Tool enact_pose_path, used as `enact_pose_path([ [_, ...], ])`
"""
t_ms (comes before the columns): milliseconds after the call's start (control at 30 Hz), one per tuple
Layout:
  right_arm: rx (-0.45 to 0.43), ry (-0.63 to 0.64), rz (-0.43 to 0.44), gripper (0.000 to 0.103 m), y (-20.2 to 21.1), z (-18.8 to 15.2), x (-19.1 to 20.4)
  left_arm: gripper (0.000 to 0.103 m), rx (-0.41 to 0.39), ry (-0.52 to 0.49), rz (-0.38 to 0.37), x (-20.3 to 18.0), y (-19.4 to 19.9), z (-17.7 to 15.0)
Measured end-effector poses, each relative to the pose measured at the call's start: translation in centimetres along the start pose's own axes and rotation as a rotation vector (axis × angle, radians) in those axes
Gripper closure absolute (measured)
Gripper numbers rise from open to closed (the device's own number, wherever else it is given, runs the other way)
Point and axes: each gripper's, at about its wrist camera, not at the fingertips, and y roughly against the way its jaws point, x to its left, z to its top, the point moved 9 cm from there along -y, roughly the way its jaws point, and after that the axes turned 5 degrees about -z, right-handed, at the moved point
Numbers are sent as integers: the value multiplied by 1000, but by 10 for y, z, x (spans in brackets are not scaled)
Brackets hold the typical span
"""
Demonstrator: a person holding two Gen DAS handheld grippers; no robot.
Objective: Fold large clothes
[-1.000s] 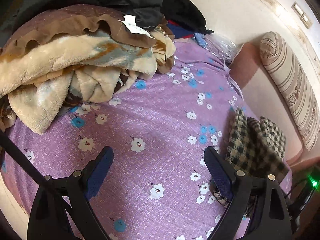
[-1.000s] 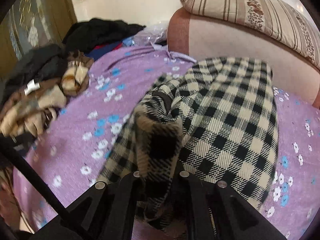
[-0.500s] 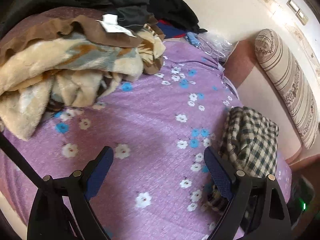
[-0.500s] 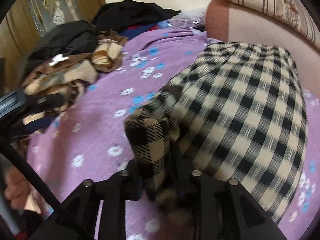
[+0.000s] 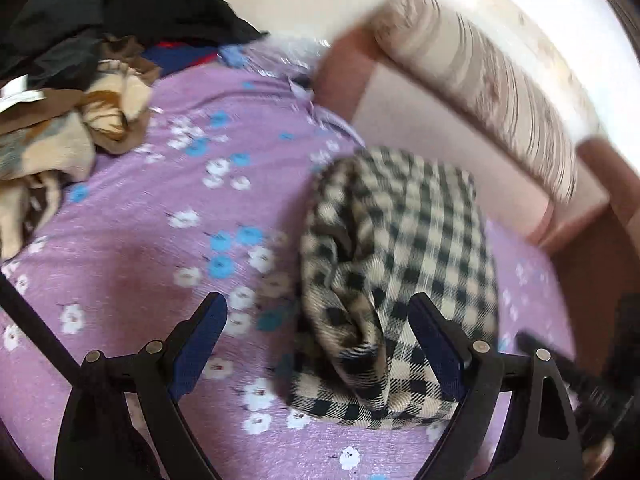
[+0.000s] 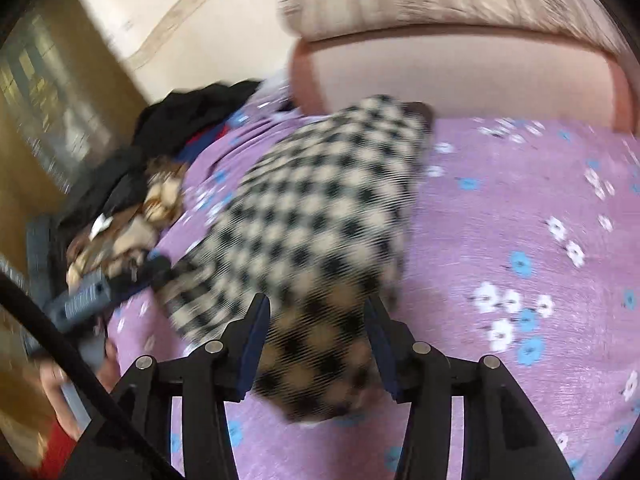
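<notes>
Right gripper (image 6: 318, 312) jaws opening, folded black-and-cream checked garment (image 6: 320, 216) between them on purple floral bedsheet (image 6: 520, 208); left gripper (image 5: 318, 316) jaws spread wide.

A black-and-cream checked garment (image 5: 400, 264) lies folded in a bundle on the purple flowered bedspread (image 5: 160, 264).

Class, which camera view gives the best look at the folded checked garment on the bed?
The left wrist view: the checked garment lies nearly whole and sharper on the purple floral bedsheet, its rolled edge visible. The right wrist view shows it closer but motion-blurred, its near end between the opening right hand-held gripper.
</notes>
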Motion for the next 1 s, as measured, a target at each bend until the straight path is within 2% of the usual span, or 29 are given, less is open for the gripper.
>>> enact_pose_path([
  [33, -2, -31, -2, 46, -3, 3, -8, 23, 26, -12, 15, -1, -7, -4],
  [67, -3, -49, -4, 44, -6, 6, -13, 67, 79, -27, 30, -1, -20, -12],
  [100, -4, -71, -4, 44, -10, 10, -20, 93, 131, -24, 9, -2, -29, -19],
  [133, -5, -95, 3, 44, -15, 14, -26, 92, 178, 6, -19, -1, -38, -26],
  [233, 12, -166, 77, 35, -36, 26, -37, 92, 169, 23, -17, 3, -39, -26],
  [333, 42, -262, 158, 31, -65, 35, -48, 92, 168, 22, -17, 3, -37, -27],
  [433, 75, -367, 296, 18, -97, 42, -47, 92, 176, 38, -35, 4, -39, -29],
  [467, 79, -389, 313, 13, -108, 44, -47, 92, 181, 51, -45, 5, -41, -30],
  [533, 88, -383, 331, 13, -125, 47, -41, 92, 187, 69, -54, 7, -41, -31],
  [567, 85, -375, 324, 15, -127, 48, -38, 92, 187, 78, -55, 7, -41, -31],
  [633, 110, -374, 331, 37, -131, 52, -35, 92, 180, 91, -54, 5, -42, -31],
  [667, 123, -376, 348, 55, -129, 54, -35, 92, 176, 99, -59, 1, -42, -31],
  [700, 127, -373, 358, 62, -127, 55, -35, 92, 173, 98, -52, -3, -43, -32],
  [767, 122, -340, 377, 67, -112, 61, -34, 93, 175, 88, -49, -15, -43, -34],
  [900, 70, -282, 355, 68, -75, 79, -45, 93, 211, 75, -140, -55, -45, -45],
  [1000, 53, -247, 271, 66, -62, 83, -68, 93, 221, 39, -149, -72, -50, -54],
])
